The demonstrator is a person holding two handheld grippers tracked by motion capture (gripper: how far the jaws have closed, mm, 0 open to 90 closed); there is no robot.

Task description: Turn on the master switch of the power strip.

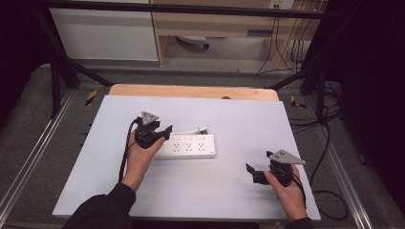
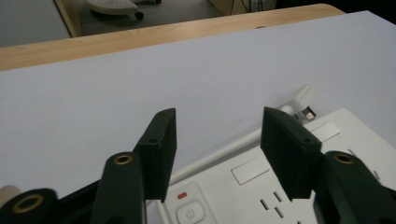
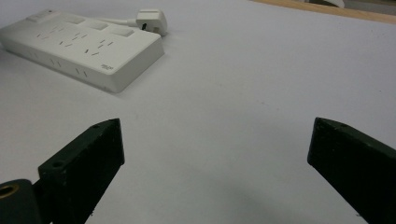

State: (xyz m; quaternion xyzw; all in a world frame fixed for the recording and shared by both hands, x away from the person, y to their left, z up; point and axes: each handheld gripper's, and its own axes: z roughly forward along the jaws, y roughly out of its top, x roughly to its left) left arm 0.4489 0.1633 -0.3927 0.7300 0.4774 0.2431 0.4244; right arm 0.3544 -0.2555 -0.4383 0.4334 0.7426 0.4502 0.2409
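A white power strip lies flat on the middle of the table, its cord running along its far side to a white plug. My left gripper hovers at the strip's left end, open. In the left gripper view the strip, with its red-marked switch, sits below and between the jaws of that gripper, and the plug lies beyond. Nothing is pressed by the pads. My right gripper rests near the front right, open and empty, looking toward the strip and plug.
A white sheet covers the table, with a wooden edge at the back. Black frame bars and cables run along the floor on the right. A cabinet and shelving stand beyond the table.
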